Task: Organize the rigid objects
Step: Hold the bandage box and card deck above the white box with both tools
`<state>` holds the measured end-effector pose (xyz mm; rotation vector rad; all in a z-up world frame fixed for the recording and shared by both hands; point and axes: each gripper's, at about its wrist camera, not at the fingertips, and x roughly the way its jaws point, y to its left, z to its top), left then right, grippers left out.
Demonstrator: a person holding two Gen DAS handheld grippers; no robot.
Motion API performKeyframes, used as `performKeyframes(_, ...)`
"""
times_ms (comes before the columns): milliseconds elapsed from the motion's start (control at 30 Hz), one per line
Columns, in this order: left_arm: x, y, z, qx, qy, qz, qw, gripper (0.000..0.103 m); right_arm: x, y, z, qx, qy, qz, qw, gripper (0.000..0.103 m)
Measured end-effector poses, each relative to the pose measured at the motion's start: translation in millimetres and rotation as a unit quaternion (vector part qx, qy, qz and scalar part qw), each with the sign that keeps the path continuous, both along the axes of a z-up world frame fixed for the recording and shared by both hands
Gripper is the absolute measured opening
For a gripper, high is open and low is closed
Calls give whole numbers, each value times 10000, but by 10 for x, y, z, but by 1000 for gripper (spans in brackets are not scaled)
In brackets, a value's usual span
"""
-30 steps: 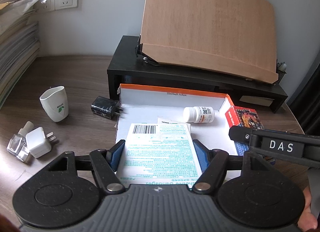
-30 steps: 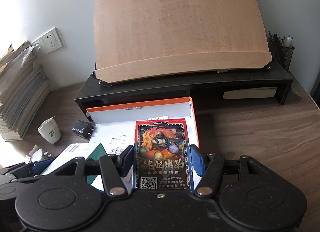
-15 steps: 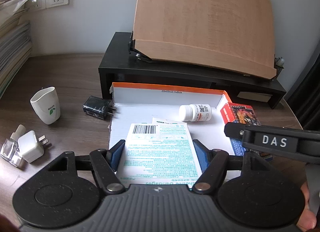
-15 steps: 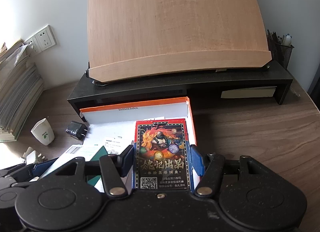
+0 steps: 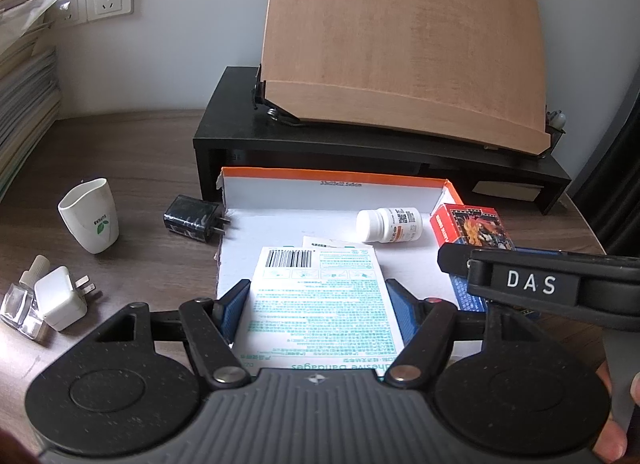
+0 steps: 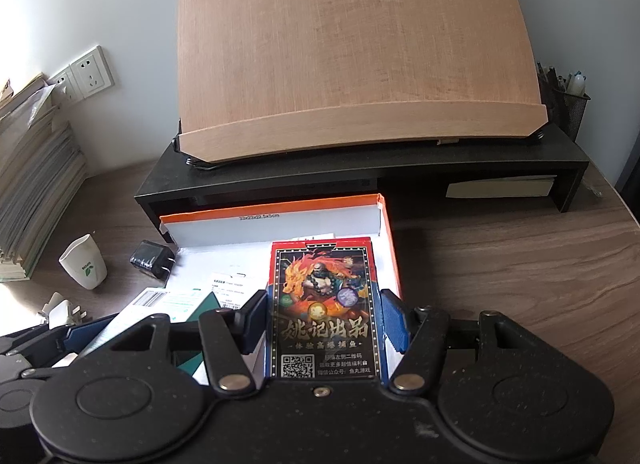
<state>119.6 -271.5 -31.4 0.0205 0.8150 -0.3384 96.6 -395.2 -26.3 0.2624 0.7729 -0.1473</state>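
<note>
left gripper (image 5: pixel 320 304) fingers clamped on the bandage box (image 5: pixel 320 296) — right gripper (image 6: pixel 324 316) fingers clamped on the card box (image 6: pixel 324 304).

Right gripper (image 6: pixel 324 318) at lower centre, blue pads clamped on both long edges of a card pack (image 6: pixel 323 308), held over the right end of an orange-rimmed box (image 6: pixel 272 205). Left gripper (image 6: pixel 60 338) at lower left, gripping a bandage box (image 6: pixel 160 300). Black charger (image 6: pixel 152 258) and white cup (image 6: pixel 84 262) at left on the desk (image 6: pixel 500 264). Wooden board (image 6: pixel 352 47) on a black riser (image 6: pixel 360 167) across the top.
</note>
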Motion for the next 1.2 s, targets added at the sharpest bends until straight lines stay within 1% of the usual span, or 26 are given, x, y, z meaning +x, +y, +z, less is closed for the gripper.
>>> performKeyframes(533,-16,-56,-11,7,-22,-30,10000,72,-27,-52,-19,14,-1,-6,10000,71)
performKeyframes(967,-157,-184,11,-45,-74,-145,9999,72,-102,-104,-3,27,-60,-3,10000,71)
performKeyframes(1200,-132,-167,-5,-42,-57,-63,10000,72,-85,-101,-15,6,10,50,10000,71)
